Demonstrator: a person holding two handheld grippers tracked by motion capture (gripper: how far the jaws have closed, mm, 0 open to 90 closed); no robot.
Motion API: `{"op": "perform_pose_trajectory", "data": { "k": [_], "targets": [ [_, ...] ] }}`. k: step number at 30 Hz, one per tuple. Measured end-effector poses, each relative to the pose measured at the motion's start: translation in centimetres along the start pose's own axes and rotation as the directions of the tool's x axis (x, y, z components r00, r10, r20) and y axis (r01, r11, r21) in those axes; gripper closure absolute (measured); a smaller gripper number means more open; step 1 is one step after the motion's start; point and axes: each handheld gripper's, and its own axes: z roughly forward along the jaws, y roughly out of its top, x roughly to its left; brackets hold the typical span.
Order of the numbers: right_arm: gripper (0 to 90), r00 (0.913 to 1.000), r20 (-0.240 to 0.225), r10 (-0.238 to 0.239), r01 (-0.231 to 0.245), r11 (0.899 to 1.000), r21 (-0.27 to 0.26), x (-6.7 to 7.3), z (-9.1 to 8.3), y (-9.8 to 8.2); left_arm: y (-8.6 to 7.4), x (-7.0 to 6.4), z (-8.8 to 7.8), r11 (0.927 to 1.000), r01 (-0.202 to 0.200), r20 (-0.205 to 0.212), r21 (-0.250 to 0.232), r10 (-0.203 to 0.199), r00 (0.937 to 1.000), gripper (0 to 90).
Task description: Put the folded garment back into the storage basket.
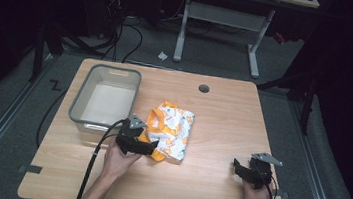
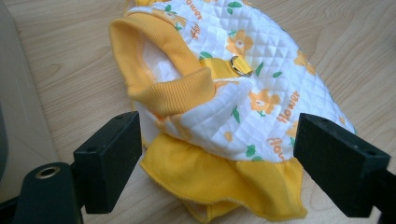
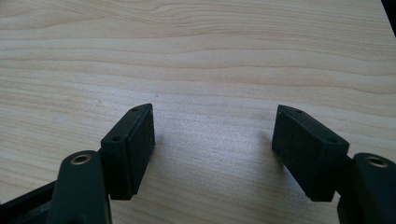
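Your left gripper (image 2: 219,158): black jaws spread wide, small white quilted garment with orange flower print and yellow ribbed trim (image 2: 224,93) between them, unpinched. Garment lies crumpled on wooden table (image 1: 221,135), just right of empty grey plastic bin (image 1: 107,96). Right gripper (image 3: 212,144): jaws apart over bare wood. Judgement: grasp and binning left.

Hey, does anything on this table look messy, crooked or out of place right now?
Only the small quilted garment: it lies crumpled and askew mid-table beside the grey bin, yellow ruffle bunched underneath. The left gripper stands open around its hem. Nothing looks spilled or damaged.
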Motion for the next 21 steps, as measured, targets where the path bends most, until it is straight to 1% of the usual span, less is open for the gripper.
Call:
{"op": "perform_pose_trajectory", "data": {
  "k": [3, 7, 8, 10, 13, 15, 16, 17, 19, 20, 21],
  "targets": [
    [30.3, 1.0000, 0.001, 0.000, 0.000, 1.000, 0.001, 0.0, 0.0, 0.0, 0.4, -0.2, 0.5, 0.9999, 0.004, -0.020, 0.010, -0.004, 0.9998, 14.9],
    [30.3, 1.0000, 0.000, 0.000, 0.000, 1.000, 0.000, 0.0, 0.0, 0.0, 0.9, -0.5, 1.3, 0.9998, 0.004, -0.019, 0.018, -0.004, 0.9998, 14.4],
    [30.3, 1.0000, 0.001, 0.000, 0.000, 1.000, 0.002, 0.0, 0.0, 0.0, 0.9, -0.5, 1.3, 0.9998, 0.004, -0.019, 0.018, -0.004, 0.9998, 14.0],
    [30.3, 1.0000, 0.000, 0.000, 0.000, 1.000, 0.000, 0.0, 0.0, 0.0, 1.2, -0.5, 2.2, 0.9995, -0.001, -0.030, 0.033, 0.002, 0.9995, 13.2],
    [30.3, 1.0000, 0.000, 0.000, 0.000, 1.000, 0.000, 0.0, 0.0, 0.0, 1.5, -0.5, 2.9, 0.9992, 0.008, -0.042, 0.039, -0.007, 0.9991, 11.8],
    [30.3, 1.0000, 0.001, 0.000, 0.000, 1.000, 0.001, 0.0, 0.0, 0.0, 1.7, -0.3, 3.3, 0.9991, 0.022, -0.067, 0.036, -0.020, 0.9976, 11.8],
    [30.3, 1.0000, 0.001, 0.000, 0.000, 1.000, 0.001, 0.0, 0.0, 0.0, 1.7, -0.3, 3.3, 0.9991, 0.022, -0.067, 0.036, -0.020, 0.9976, 11.8],
    [30.3, 1.0000, 0.001, 0.000, 0.000, 1.000, 0.001, 0.0, 0.0, 0.0, 1.7, -0.1, 3.8, 0.9979, 0.036, -0.080, 0.054, -0.032, 0.9963, 11.8],
    [30.3, 1.0000, 0.001, 0.000, 0.000, 1.000, 0.000, 0.0, 0.0, 0.0, 1.7, -0.1, 4.1, 0.9974, 0.038, -0.084, 0.062, -0.032, 0.9959, 11.8],
    [30.3, 1.0000, 0.000, 0.000, 0.000, 1.000, 0.000, 0.0, 0.0, 0.0, 1.6, 0.0, 4.5, 0.9967, 0.035, -0.089, 0.074, -0.028, 0.9956, 11.8],
    [30.3, 1.0000, 0.001, -0.001, 0.001, 1.000, 0.001, 0.0, 0.0, 0.0, 1.6, 0.0, 4.7, 0.9965, 0.036, -0.091, 0.076, -0.029, 0.9954, 11.8]
  ]
}}
